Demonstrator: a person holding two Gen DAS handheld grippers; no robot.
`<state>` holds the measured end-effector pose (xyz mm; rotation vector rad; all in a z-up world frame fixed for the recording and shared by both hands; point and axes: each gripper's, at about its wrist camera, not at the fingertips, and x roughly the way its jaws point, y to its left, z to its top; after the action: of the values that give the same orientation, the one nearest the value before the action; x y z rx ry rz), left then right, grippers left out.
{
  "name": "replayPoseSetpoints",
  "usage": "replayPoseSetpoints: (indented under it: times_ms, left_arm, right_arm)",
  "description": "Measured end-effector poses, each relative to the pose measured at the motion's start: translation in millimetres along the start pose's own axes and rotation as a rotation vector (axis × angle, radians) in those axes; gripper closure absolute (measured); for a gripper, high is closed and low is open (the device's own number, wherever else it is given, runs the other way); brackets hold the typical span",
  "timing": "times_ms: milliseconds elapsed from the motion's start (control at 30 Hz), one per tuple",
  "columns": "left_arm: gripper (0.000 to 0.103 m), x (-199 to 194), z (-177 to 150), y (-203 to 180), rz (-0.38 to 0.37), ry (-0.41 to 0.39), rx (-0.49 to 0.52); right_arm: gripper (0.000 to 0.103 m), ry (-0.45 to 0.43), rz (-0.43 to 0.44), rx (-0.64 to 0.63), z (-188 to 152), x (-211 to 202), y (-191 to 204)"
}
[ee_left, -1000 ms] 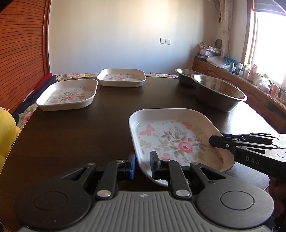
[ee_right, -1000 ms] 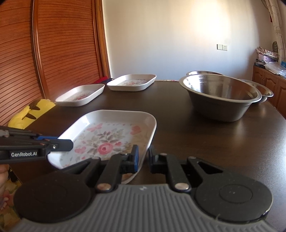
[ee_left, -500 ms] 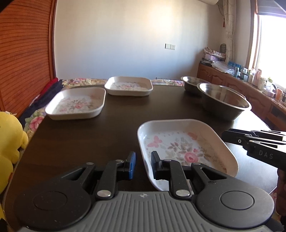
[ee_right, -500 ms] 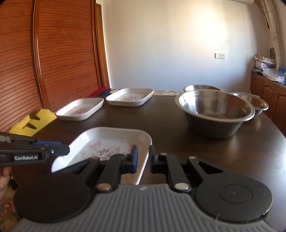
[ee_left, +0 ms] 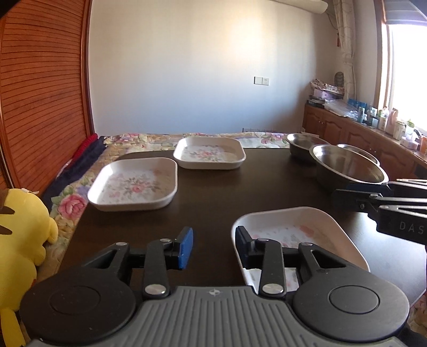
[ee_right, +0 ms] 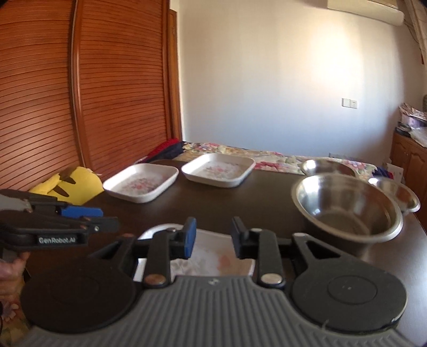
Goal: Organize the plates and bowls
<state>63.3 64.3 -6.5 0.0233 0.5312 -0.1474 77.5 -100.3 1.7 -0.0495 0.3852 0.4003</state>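
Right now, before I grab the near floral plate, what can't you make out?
- Near white floral plate: front edge hidden behind the left gripper body, left wrist view.
- Same plate: mostly hidden by the right gripper, blurred, right wrist view.
- Third steel bowl: partly behind the large steel bowl.

We see a plain pale wall (ee_left: 186, 66) with a switch plate (ee_left: 261, 80). Slatted wood doors (ee_right: 80, 88) run along the left. A bright window (ee_left: 408, 72) with a curtain (ee_left: 347, 40) sits at the right, above a wood cabinet (ee_left: 347, 130) cluttered with bottles. A floral cloth (ee_left: 149, 140) lies behind the dark worktop (ee_left: 213, 197). A yellow plush (ee_left: 18, 227) sits at left. An AC unit (ee_right: 365, 9) hangs high on the wall.
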Motion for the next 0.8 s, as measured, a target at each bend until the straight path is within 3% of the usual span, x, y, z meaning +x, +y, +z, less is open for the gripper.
replayPoseSetpoints:
  times_ms: [233,367,800]
  left_arm:
    - [0.049,12,12,22,0.021,-0.009,0.000]
    - [0.038,20,19,38,0.033,-0.015,-0.004]
    - [0.019,54,43,90,0.060,-0.016,0.011]
  right_arm:
    - [0.065,0.013,0.041,-0.031,21,26,13]
    - [0.050,0.024,0.058,-0.044,31,42,19]
    - [0.047,0.094,0.117,-0.057,62,98,35]
